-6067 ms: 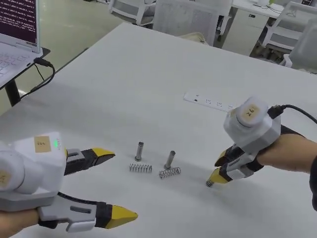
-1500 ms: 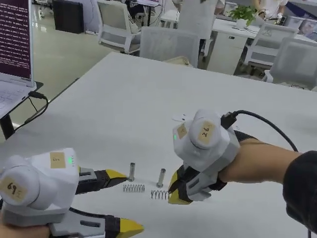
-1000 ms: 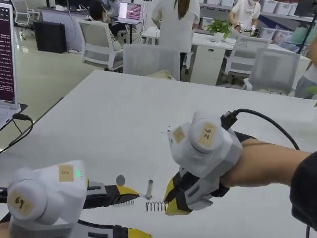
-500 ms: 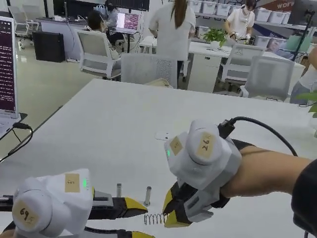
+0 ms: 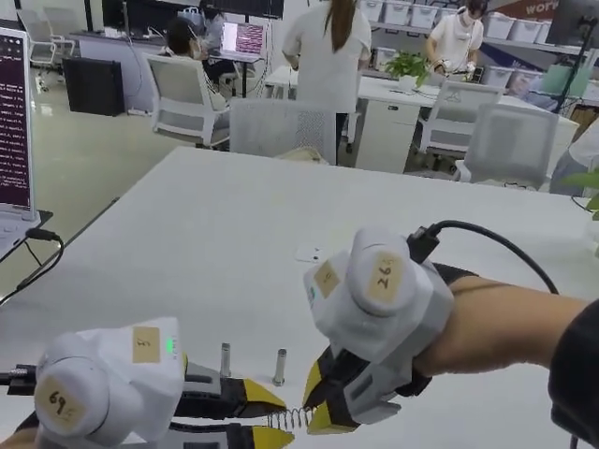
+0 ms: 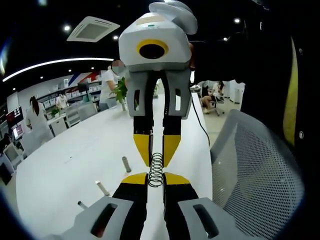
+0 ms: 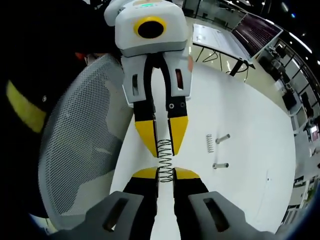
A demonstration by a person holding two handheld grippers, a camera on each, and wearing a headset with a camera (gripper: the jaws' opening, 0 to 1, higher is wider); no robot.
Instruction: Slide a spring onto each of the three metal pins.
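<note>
A small steel spring (image 5: 295, 418) hangs in the air between my two grippers, which meet tip to tip. My right gripper (image 5: 316, 402) is shut on one end, as the right gripper view shows with the spring (image 7: 165, 157) rising from the right gripper (image 7: 166, 174). My left gripper (image 6: 156, 179) pinches the other end of the spring (image 6: 156, 167). Two upright pins (image 5: 225, 358) (image 5: 279, 367) stand on the white table just behind the grippers. A third pin (image 6: 81, 205) appears in the left gripper view. A second spring (image 7: 209, 142) lies beside a pin (image 7: 222, 138).
The white table (image 5: 234, 234) stretches far ahead, with a white power strip (image 5: 307, 253) on it. A laptop (image 5: 11, 112) with a cable stands at the left. A mesh chair (image 6: 255, 165) is near me, with more chairs, desks and people beyond the table.
The right gripper has kept the spring and held it off the table. The left gripper has come up to it and narrowed its jaws onto the free end. The head camera has tilted up.
</note>
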